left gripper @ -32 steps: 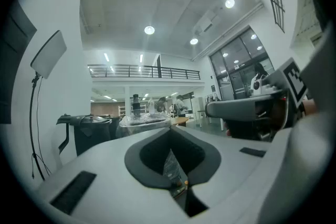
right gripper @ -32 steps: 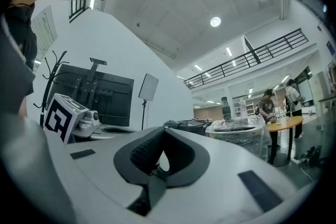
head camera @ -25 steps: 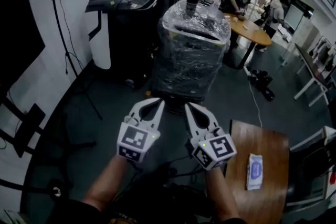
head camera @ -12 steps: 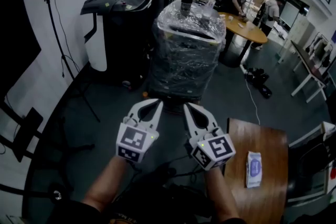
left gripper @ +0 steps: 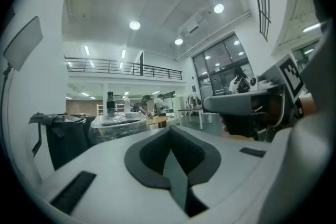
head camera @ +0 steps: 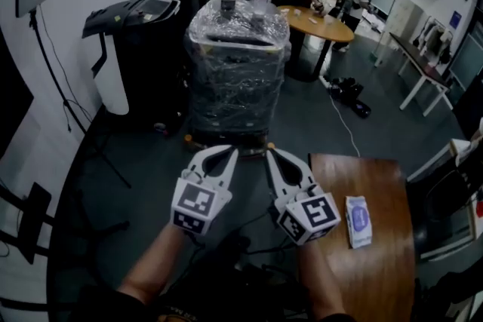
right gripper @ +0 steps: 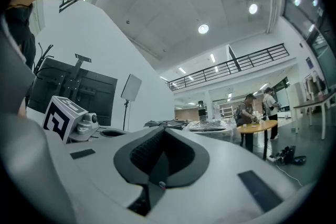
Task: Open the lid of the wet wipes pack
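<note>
**A:** Head view, holdings?
**B:** Left gripper (head camera: 231, 151) and right gripper (head camera: 270, 153): side by side, pointed level and forward above the floor. Jaws together on each, nothing held. Wet wipes pack (head camera: 358, 221): flat on the wooden table (head camera: 381, 177), near its left edge, just right of the right gripper's marker cube, untouched. Lid (head camera: 359, 218): blue oval, face up, apparently closed.

**A:** Lie of the pack?
**B:** Long axis running away from the wearer, roughly parallel to the table's left edge. Hinge side of the lid: too small to tell.

**A:** Left gripper view?
**B:** Left gripper (left gripper: 170, 129): pads meeting, empty. Pack absent; the right gripper alongside at the right.

**A:** Right gripper view?
**B:** Right gripper (right gripper: 163, 131): pads closed, empty. Pack absent; only the room ahead.

**A:** Handling advice for the approach?
**B:** As a judgement: swing right and tip down over the pack, parting the jaws beforehand. Pin the body with one claw and catch the lid's free lip with the other. Lift gently to avoid dragging the soft pack.
</note>
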Demonstrator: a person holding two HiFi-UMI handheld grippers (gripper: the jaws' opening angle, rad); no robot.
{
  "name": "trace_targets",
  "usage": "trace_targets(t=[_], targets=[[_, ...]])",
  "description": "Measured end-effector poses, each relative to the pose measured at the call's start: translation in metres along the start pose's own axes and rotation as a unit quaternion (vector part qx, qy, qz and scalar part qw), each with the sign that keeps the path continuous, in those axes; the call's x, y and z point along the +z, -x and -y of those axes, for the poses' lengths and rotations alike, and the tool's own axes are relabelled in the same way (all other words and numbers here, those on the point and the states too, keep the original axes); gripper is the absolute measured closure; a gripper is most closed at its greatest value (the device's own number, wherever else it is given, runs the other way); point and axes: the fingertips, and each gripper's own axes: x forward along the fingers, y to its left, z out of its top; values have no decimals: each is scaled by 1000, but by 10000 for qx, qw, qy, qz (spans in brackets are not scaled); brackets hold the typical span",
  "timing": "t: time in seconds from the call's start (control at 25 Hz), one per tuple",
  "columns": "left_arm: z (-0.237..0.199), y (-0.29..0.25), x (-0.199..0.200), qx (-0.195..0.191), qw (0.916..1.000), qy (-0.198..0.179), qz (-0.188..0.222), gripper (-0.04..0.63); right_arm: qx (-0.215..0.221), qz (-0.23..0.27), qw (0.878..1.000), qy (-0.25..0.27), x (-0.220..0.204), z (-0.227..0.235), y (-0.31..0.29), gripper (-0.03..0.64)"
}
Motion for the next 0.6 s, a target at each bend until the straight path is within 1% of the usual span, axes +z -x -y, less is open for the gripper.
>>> trace_targets(t=[0.16, 0.28, 0.44, 0.6], targets=[[37, -19, 5, -529, 9986, -77, 35, 589, -470, 23, 9989, -12, 1, 21, 30, 606], [69, -30, 10, -964, 9952, -114, 79, 589, -881, 40, 9961, 15, 4, 38, 57, 606], [116, -39, 17, -1545, 9877, -182, 130, 589, -1484, 79, 9889, 23, 7, 56, 99, 606], [161, -45, 20, -2091, 9774, -244, 166, 589, -1974, 112, 9802, 55, 7, 69, 140, 606]])
